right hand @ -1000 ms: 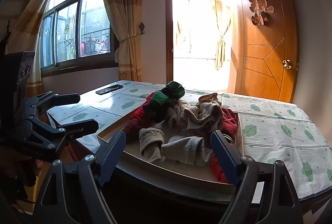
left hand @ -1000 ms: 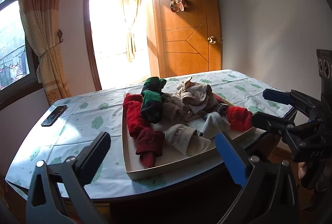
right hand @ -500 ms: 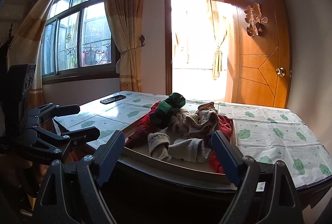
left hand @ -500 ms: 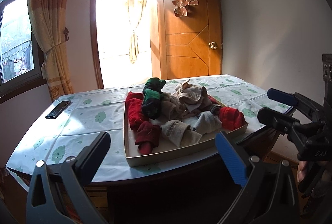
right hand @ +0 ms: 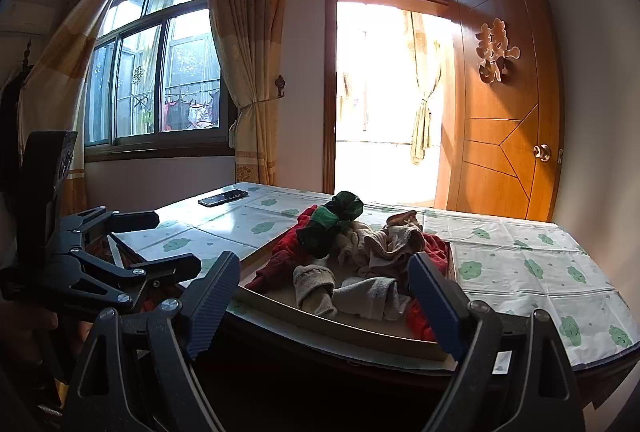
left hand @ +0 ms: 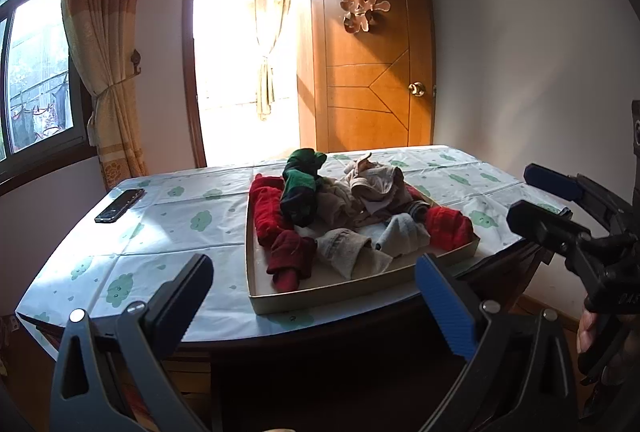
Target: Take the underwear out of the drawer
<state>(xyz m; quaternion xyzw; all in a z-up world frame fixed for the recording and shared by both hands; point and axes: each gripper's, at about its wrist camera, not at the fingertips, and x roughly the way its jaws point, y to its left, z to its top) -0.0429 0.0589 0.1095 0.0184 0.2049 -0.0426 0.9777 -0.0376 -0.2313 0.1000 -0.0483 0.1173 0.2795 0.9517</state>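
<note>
My left gripper (left hand: 316,296): nearest to me, jaws spread wide with nothing between them, held off the near edge of the table and aimed at the tray.
My right gripper (right hand: 324,296): also spread wide and empty, short of the table edge, pointing toward the tray's near corner; in the left wrist view it shows at the right (left hand: 548,203), a bit of my hand (left hand: 592,336) under it.
Table (left hand: 168,228): covered by a pale cloth with green cloud prints.
Drawer (left hand: 320,298): a shallow beige tray lying flat on the cloth at the near side of the table.
Underwear (left hand: 352,216): heaped inside the drawer, all of it in there, untouched by either tool; red pieces to the left and right, a dark green roll on top at the back, beige and grey ones in the middle and front.
Phone (left hand: 119,205): dark, flat on the cloth, well apart from the drawer, to its left.
Door (left hand: 372,71): wooden, standing open beyond the table, beside a bright doorway.
Window (right hand: 156,83): curtained, at far left.
</note>
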